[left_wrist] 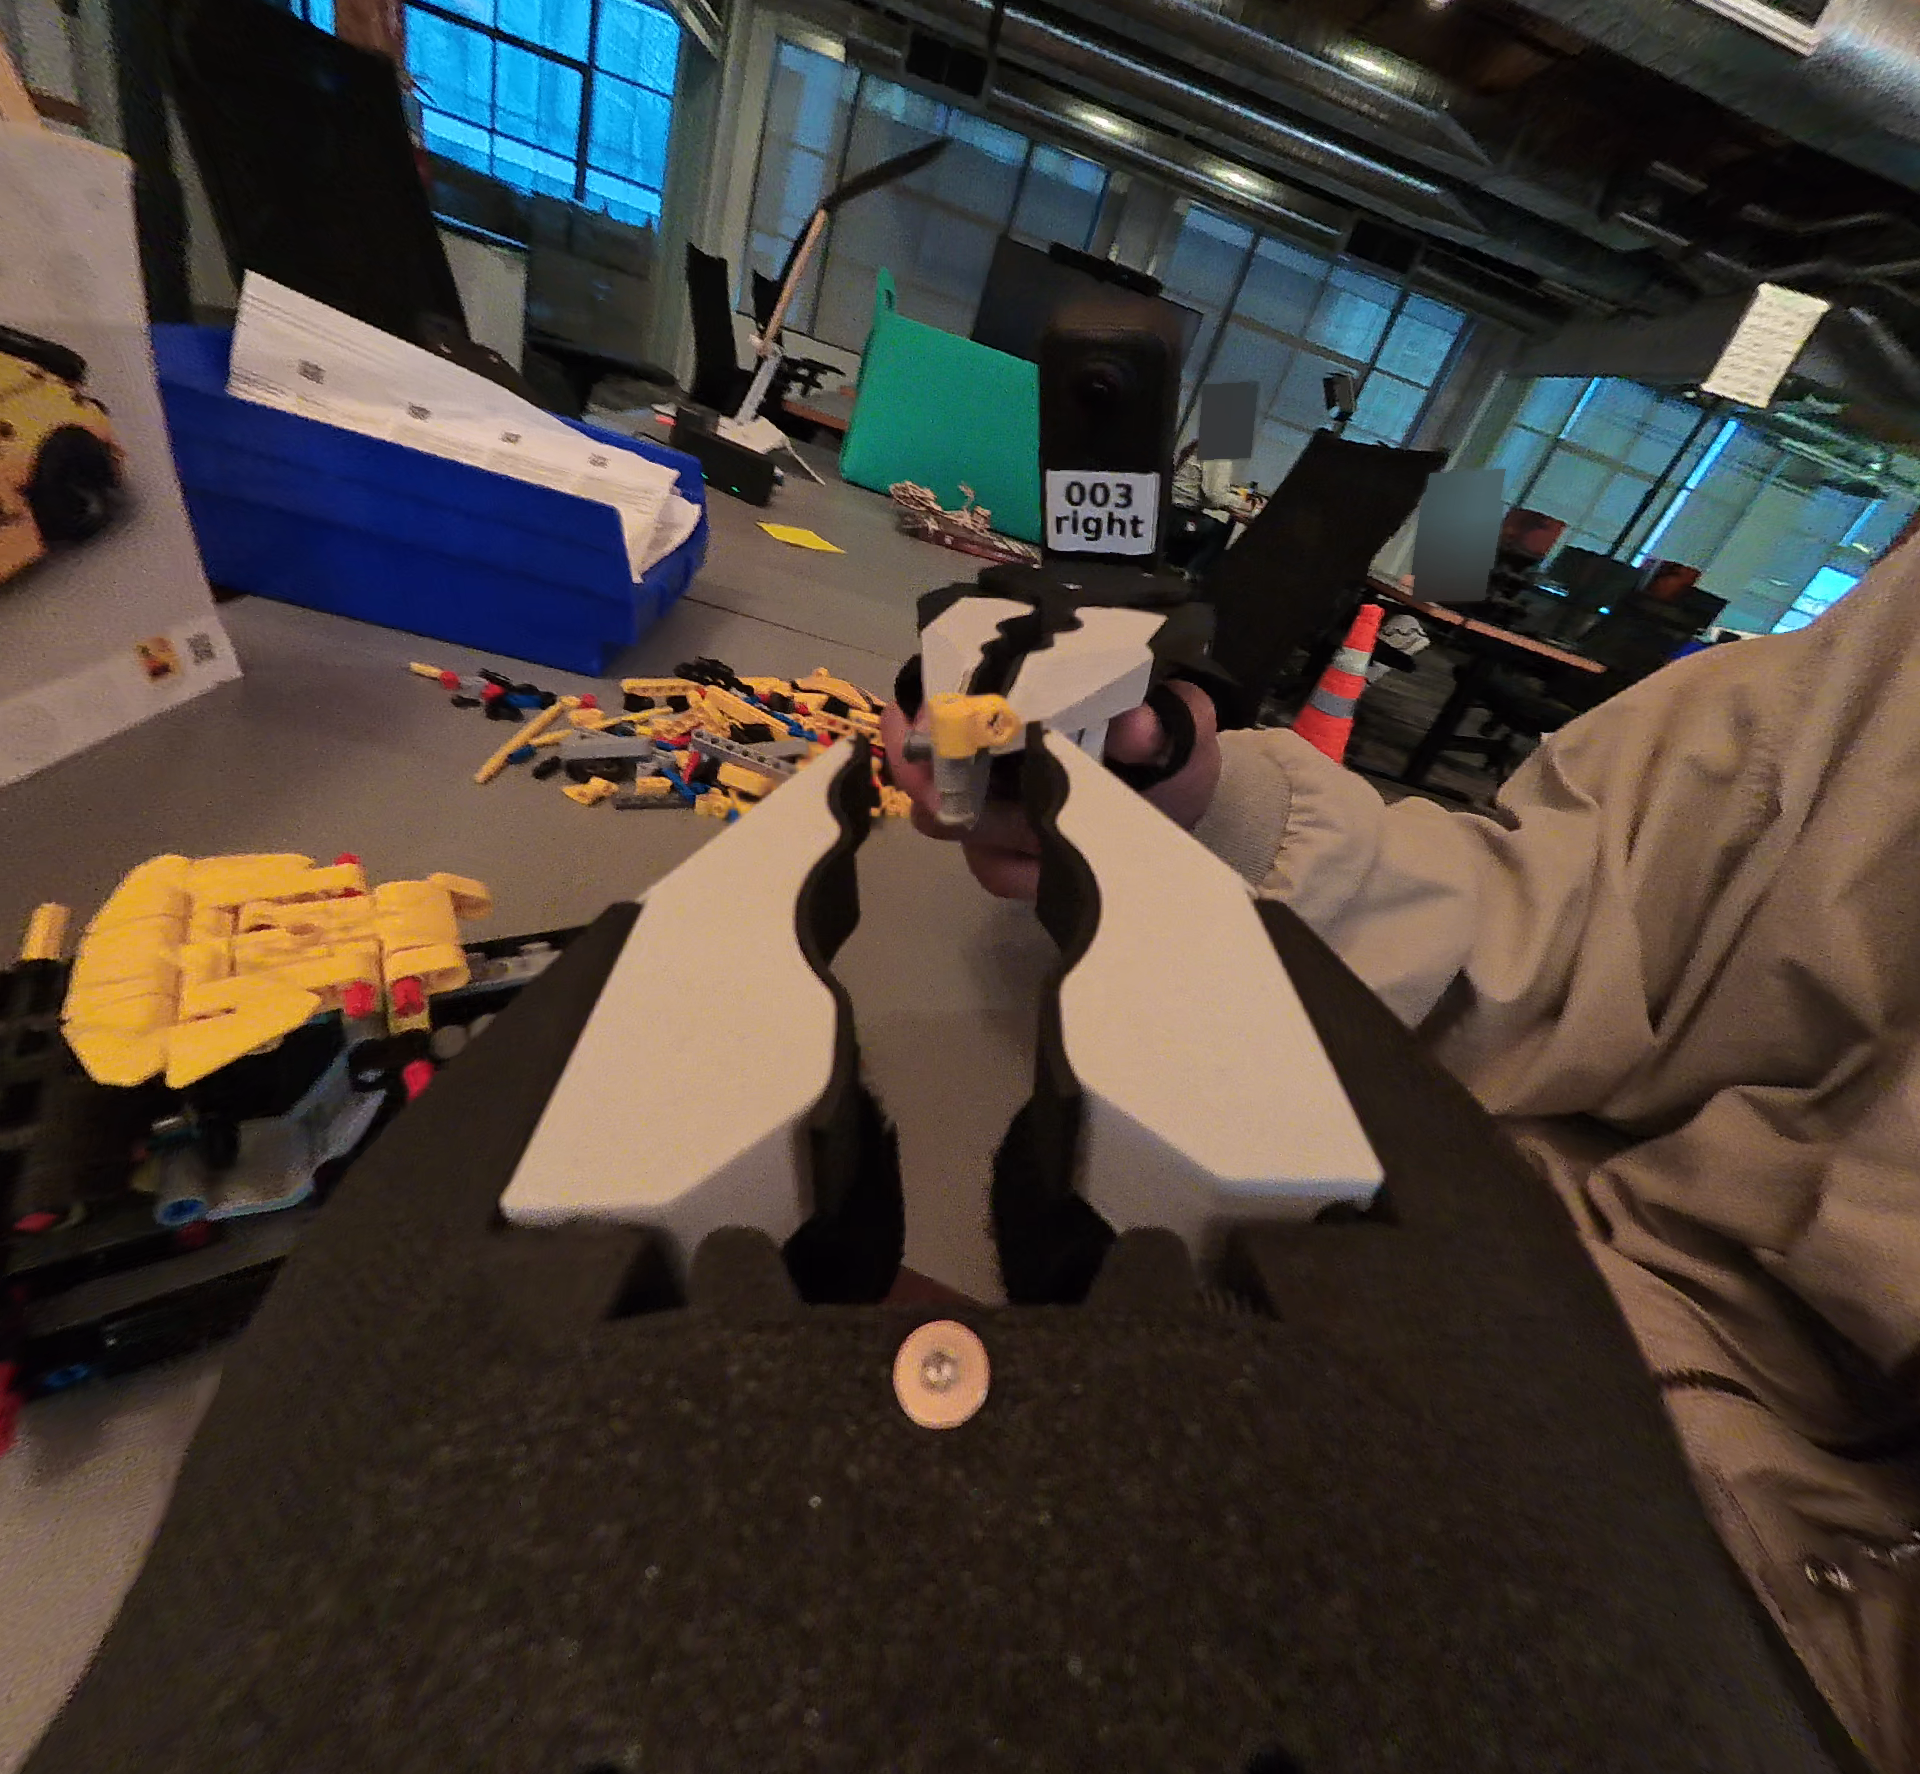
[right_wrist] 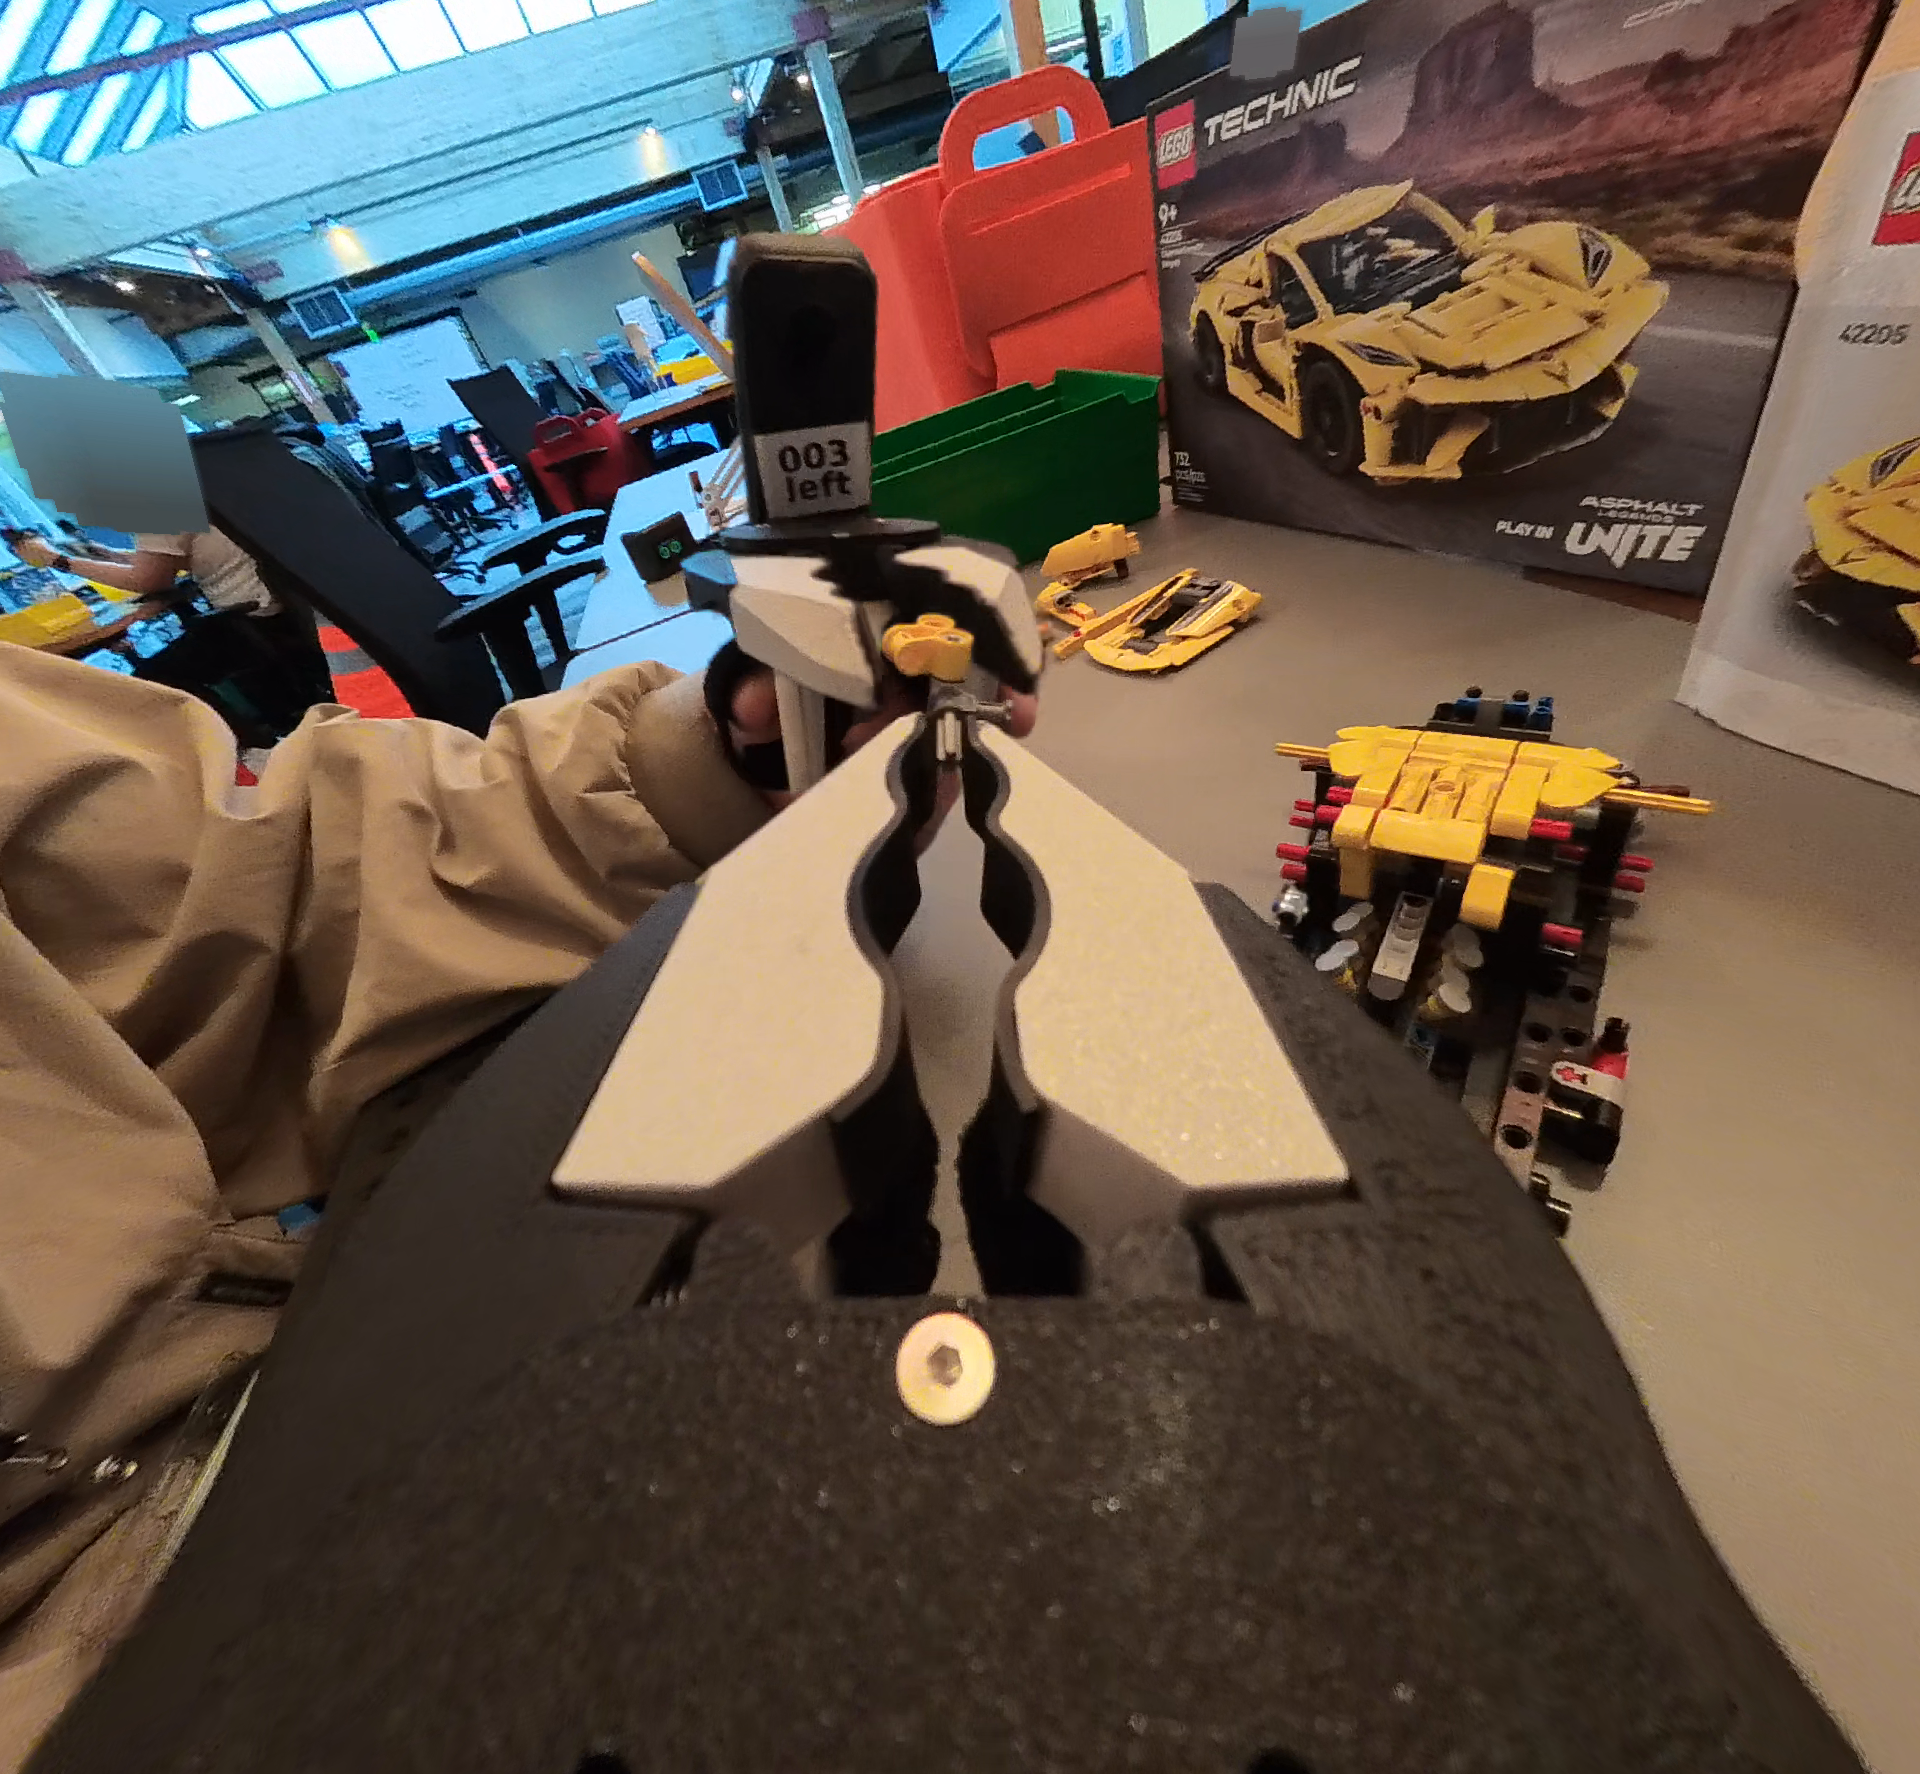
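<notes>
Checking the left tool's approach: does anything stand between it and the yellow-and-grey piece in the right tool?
Nothing visible does. The yellow-and-grey piece, held by the right tool, sits right at the open tips of the left tool.

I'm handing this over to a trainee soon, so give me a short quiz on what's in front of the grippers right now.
1. True or false: the right gripper has its jaws shut on a small yellow-and-grey brick piece.
2. What colour is the bin in front of the orange bag? A) white B) green C) black
3. Fill in: the half-built car model has a ___ top.

Key: 1 true; 2 B; 3 yellow.
</notes>
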The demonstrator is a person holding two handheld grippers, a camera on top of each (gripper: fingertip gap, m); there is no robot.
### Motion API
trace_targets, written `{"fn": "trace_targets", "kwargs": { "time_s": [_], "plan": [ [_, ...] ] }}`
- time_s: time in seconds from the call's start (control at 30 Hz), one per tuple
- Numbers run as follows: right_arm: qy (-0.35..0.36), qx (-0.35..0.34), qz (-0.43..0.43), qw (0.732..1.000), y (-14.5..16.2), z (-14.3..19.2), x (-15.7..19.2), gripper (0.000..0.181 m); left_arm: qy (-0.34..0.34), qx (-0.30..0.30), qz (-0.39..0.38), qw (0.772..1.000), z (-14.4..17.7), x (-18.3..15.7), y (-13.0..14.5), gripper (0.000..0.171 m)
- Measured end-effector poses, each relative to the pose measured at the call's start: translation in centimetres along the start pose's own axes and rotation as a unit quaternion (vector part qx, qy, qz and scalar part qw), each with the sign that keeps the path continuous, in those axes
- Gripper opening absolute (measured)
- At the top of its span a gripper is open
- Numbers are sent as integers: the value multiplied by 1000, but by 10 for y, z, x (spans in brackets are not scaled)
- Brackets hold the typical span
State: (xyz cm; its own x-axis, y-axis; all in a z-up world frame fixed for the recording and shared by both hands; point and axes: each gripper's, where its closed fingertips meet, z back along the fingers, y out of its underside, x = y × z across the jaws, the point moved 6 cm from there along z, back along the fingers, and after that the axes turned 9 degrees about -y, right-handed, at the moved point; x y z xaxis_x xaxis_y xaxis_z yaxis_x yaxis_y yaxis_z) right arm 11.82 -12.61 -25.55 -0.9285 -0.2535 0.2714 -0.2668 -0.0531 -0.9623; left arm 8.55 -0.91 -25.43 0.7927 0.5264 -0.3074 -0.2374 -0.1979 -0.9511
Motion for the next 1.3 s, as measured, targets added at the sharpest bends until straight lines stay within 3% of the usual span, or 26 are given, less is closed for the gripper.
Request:
{"fn": "trace_targets", "kwargs": {
  "time_s": [0.13,0.2,0.5,0.8,1.2,1.3],
  "plan": [
    [-28,-4,-20,999,0,-1,3,3,8,17,-1,1000,-6,-3,7,25],
    [-27,-4,-19,999,0,1,2,3,19,13,9,1000,-7,-5,8,15],
    [-20,-4,-24,1000,1,9,-3,3,39,-7,62,997,-10,-3,5,15],
    [-40,-18,-52,998,2,6,-3,3,17,-7,2,1000,-8,-4,5,6],
    [-89,28,-29,995,5,11,1,2,30,29,-62,997,-7,-14,9,6],
    [-102,41,-70,991,12,11,-2,3,25,47,-58,997,-7,-12,15,6]
  ]
}}
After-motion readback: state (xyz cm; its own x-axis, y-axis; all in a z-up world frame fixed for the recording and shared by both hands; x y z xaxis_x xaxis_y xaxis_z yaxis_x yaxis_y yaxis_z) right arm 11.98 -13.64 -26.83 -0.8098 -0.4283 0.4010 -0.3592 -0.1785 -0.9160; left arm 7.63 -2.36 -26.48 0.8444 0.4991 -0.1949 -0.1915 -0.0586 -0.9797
